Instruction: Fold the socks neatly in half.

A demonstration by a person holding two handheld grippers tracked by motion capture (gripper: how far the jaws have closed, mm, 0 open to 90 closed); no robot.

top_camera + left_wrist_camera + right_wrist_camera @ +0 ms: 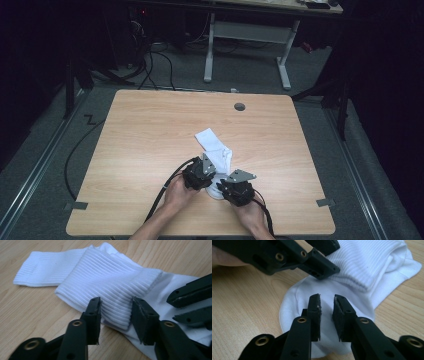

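Note:
A white sock [215, 147] lies folded near the front middle of the wooden table [150, 130]. Its ribbed cuff [110, 282] is doubled back over the smooth foot part [302, 300]. My left gripper [116, 302] straddles the near edge of the ribbed cuff, with the fabric between its parted jaws and no visible pinch. My right gripper [327, 298] hovers over the rounded toe end, its jaws a narrow gap apart with nothing clamped. In the high view the left gripper [211, 171] and right gripper [220, 189] sit close together at the sock's near end.
A person's hands [177, 192] come in from the table's front edge. A round grommet hole [239, 106] sits near the far edge. Bare wood [135, 165] lies left and right of the sock. Beyond the table stand a white desk frame [245, 35] and floor cables [150, 70].

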